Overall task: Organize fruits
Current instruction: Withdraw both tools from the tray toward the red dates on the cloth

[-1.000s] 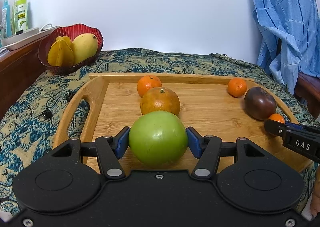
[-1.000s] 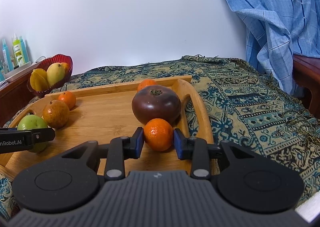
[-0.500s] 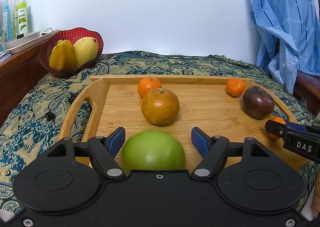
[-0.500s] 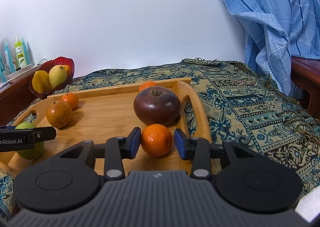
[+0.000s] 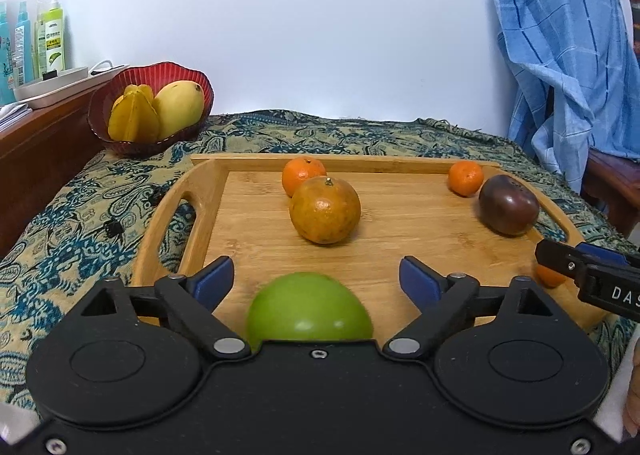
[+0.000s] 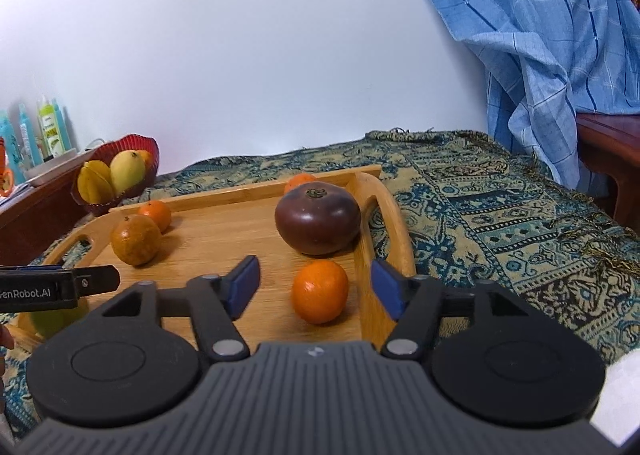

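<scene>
1. The left gripper [image 5: 316,279] has its jaws spread wide; the green fruit [image 5: 308,309] sits between them on the wooden tray [image 5: 400,215], touching neither pad.
2. The right gripper [image 6: 316,283] is likewise spread; a small orange [image 6: 319,291] rests free between its pads, near the dark purple fruit [image 6: 318,223].

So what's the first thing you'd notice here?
Probably the big green fruit right up close in the open left tool, at the near edge of the wooden tray. Next, the dark purple fruit at the tray's right side, behind a small orange.
</scene>
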A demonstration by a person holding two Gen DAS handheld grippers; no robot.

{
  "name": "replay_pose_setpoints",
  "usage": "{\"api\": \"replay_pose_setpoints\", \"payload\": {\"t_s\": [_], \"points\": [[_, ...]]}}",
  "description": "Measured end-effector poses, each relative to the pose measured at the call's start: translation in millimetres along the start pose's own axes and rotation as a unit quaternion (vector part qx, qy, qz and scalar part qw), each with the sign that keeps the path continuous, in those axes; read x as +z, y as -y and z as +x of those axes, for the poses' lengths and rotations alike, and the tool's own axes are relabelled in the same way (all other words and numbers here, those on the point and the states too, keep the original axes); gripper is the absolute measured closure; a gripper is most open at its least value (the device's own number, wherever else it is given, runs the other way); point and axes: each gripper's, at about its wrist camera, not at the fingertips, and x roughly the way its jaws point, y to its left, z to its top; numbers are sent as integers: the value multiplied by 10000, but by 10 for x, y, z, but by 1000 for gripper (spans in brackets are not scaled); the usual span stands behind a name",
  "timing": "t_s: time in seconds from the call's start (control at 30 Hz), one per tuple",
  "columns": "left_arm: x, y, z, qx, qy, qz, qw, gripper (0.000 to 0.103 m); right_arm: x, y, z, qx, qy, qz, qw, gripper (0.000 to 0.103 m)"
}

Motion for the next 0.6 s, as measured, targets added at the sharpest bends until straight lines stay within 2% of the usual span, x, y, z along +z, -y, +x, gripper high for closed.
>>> {"api": "replay_pose_setpoints", "payload": {"t_s": [0.13, 0.37, 0.6], "points": [[-52, -13, -156, -68, 78, 26, 9999, 10, -48, -35, -154, 16, 96, -79, 9999, 14], [-124, -3, -465, -186, 184, -17, 9997, 7, -207, -71, -444, -39, 111, -75, 9999, 13], [-336, 64, -782, -271, 157, 85, 9995, 5, -388, -168, -701, -40, 91, -200, 9998, 12]]}}
